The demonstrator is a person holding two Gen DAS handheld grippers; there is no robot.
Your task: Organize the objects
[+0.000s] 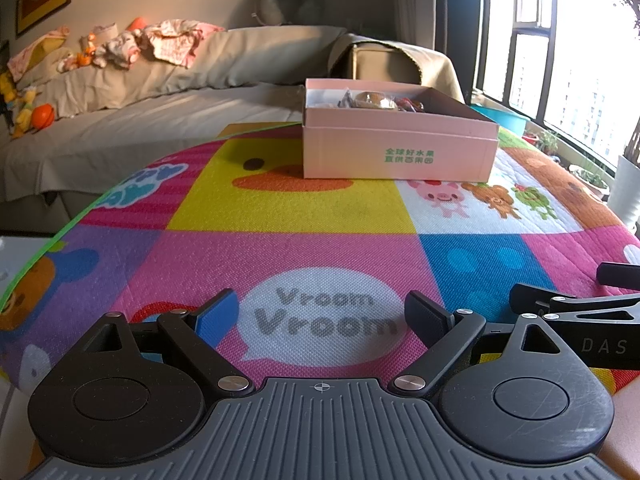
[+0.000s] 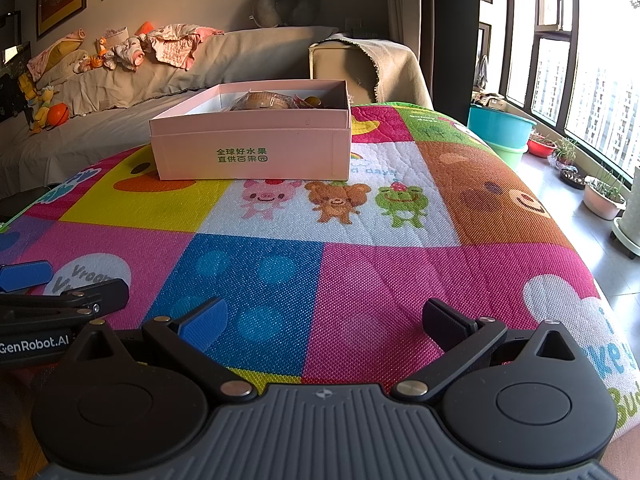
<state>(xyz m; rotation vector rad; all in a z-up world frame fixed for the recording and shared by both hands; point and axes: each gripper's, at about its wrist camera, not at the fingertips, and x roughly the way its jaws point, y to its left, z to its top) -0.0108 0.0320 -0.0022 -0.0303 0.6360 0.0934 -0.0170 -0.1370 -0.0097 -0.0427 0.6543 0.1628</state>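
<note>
A pink cardboard box [image 1: 396, 152] [image 2: 252, 148] with green print stands on the far part of a colourful play mat [image 1: 280, 208] [image 2: 360, 260]. Several small wrapped items [image 1: 376, 101] [image 2: 264, 102] lie inside it, mostly hidden by its walls. My left gripper [image 1: 322, 316] is open low over the near mat, above the "Vroom" bubble, nothing between its fingers. My right gripper [image 2: 326, 322] is also open and empty, beside the left one. Each gripper shows at the edge of the other's view.
A covered sofa [image 1: 140, 92] [image 2: 160, 72] with clothes and toys runs behind the mat. Teal and green basins [image 2: 500, 128] and potted plants [image 2: 604, 196] stand on the floor by the windows at right. The mat's right edge [image 2: 580, 248] drops to the floor.
</note>
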